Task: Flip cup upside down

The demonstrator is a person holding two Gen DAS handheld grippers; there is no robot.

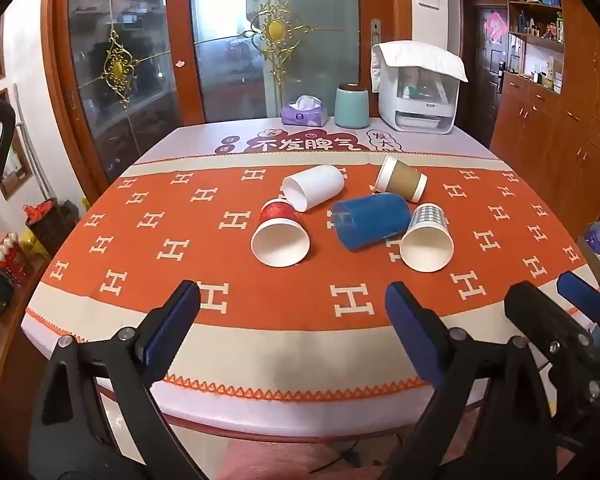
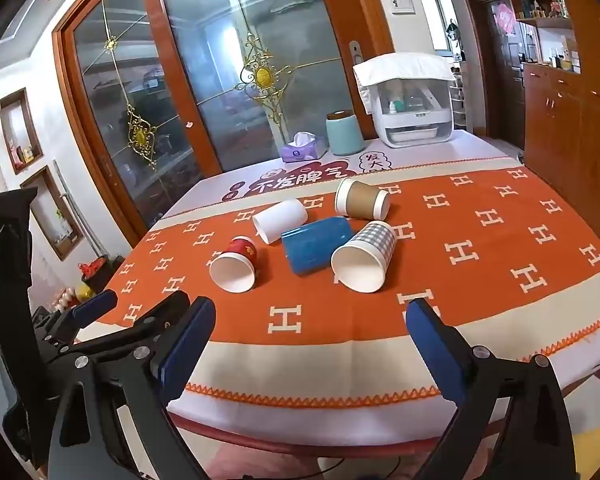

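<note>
A big table (image 1: 84, 312) w/ an orange cloth (image 1: 228, 264) fills most of both views. The cloth has white H shapes on it.

At the far edge of the table, near the right corner, stands a white box machine (image 1: 418, 96) w/ a white cloth on top. Just left of it is a mint green jar (image 1: 352, 106) w/ a dark lid, standing up. Left of the jar is a purple tissue box (image 1: 305, 114).

Five cups lie on their sides in a bunch near the middle of the table, none upside down yet. The blue cup (image 1: 370, 220) is the biggest & sits in the middle of the bunch. The white cup (image 1: 313, 192) is behind it on the left, mouth toward the near edge. The brown cup (image 1: 402, 178) is behind it on the right. The checked cup (image 1: 428, 238) lies just right of the blue cup, touching it, mouth facing the near edge. The red cup (image 1: 280, 234) lies left of the blue one, apart from it, mouth toward the near edge too.

The left gripper (image 1: 292, 328) hangs over the near edge, jaws wide apart, holding nothing. The right gripper (image 2: 312, 340) is just beside it over the same edge, jaws also wide, holding nothing. Both are well apart from the cups.
</note>
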